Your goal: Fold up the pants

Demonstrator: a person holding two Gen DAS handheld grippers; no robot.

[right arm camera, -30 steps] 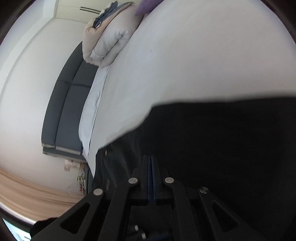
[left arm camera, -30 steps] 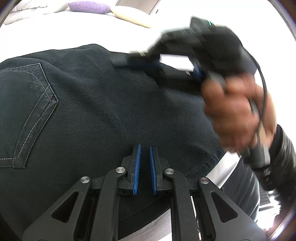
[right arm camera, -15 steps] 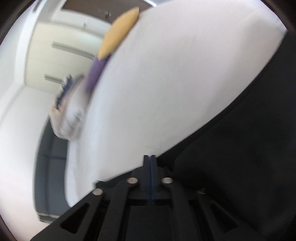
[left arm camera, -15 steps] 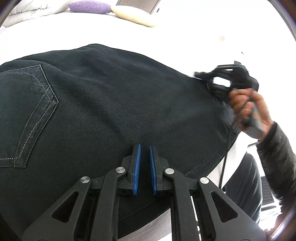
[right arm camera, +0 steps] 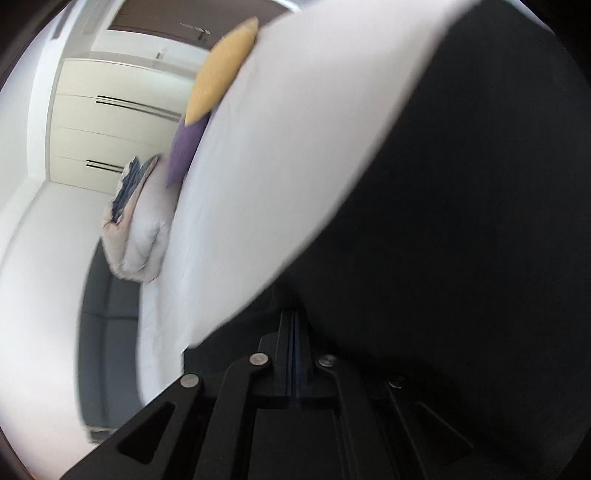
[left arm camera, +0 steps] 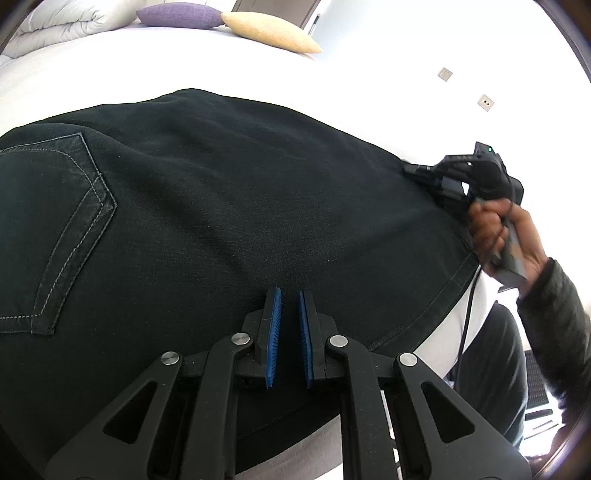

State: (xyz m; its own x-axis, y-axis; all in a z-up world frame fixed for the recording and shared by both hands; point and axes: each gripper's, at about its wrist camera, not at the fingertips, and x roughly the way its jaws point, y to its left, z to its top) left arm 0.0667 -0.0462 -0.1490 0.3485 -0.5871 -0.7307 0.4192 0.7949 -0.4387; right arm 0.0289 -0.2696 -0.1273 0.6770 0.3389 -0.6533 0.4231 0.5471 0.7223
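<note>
Dark denim pants [left arm camera: 229, 206] lie folded on a white bed [left arm camera: 110, 77], with a back pocket [left arm camera: 55, 236] at the left and a hem at the right. My left gripper [left arm camera: 290, 299] hovers over the near part of the pants, its blue pads a small gap apart and empty. My right gripper [left arm camera: 410, 170] shows in the left wrist view at the pants' far right edge, held by a hand [left arm camera: 495, 229]. In the right wrist view its fingers [right arm camera: 295, 321] are pressed together, and the dark pants [right arm camera: 461, 221] fill the right side; whether cloth is pinched between them is unclear.
A purple pillow [left arm camera: 177, 14], a yellow pillow [left arm camera: 269, 31] and a rolled white duvet [left arm camera: 48, 26] lie at the bed's far end. A dark sofa [right arm camera: 107, 332] and white wardrobe doors [right arm camera: 110, 122] show in the right wrist view. The person's leg [left arm camera: 491, 369] stands at the bed's right edge.
My right gripper has swung from over the middle of the pants out to their right edge and kept moving outward. My left gripper has stayed still.
</note>
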